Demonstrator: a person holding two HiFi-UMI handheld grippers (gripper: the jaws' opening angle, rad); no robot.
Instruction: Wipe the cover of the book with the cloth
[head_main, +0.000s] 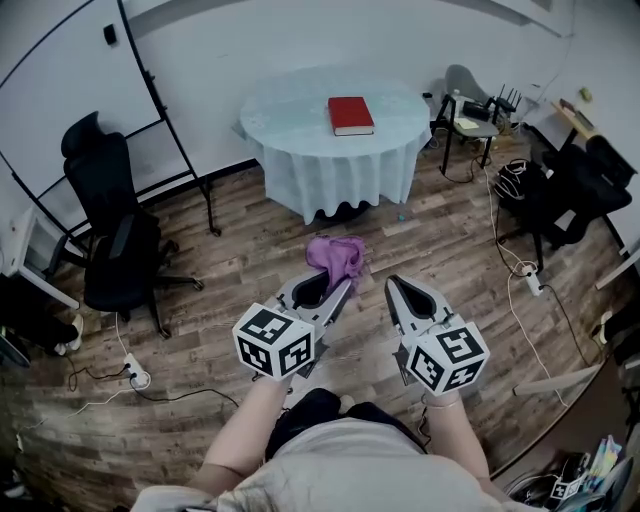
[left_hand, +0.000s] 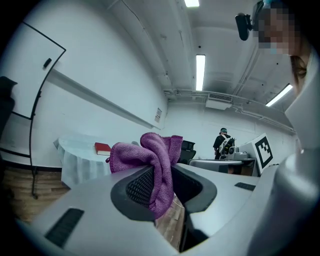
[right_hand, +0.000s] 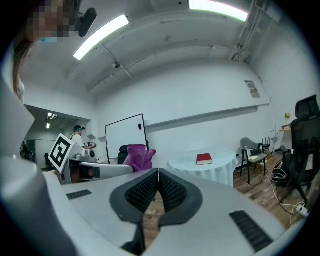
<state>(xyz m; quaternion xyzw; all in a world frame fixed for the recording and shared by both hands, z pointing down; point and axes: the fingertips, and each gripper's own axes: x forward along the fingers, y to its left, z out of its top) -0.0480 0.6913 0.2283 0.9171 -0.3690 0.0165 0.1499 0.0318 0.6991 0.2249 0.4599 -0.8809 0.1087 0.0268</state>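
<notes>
Round tabletop (head_main: 290, 115) well ahead of me, draped in a pale covering (head_main: 340, 180) that hangs down its sides. One closed red book (head_main: 350, 115) lies flat on it, right of centre. Wood-plank floor (head_main: 250, 260) below; power strip (head_main: 135, 375) on it.

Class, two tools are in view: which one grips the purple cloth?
The left tool: its jaws pinch the purple cloth, while the right tool is shut on nothing.

Office: whiteboard (right_hand: 125, 132), swivel chairs (head_main: 115, 240), cloth-covered round table (head_main: 290, 125), ceiling strip lights (left_hand: 200, 72).

Wood floor (head_main: 250, 260), white wall (head_main: 250, 40), round clothed table (head_main: 290, 120), black office chair (head_main: 115, 240).
</notes>
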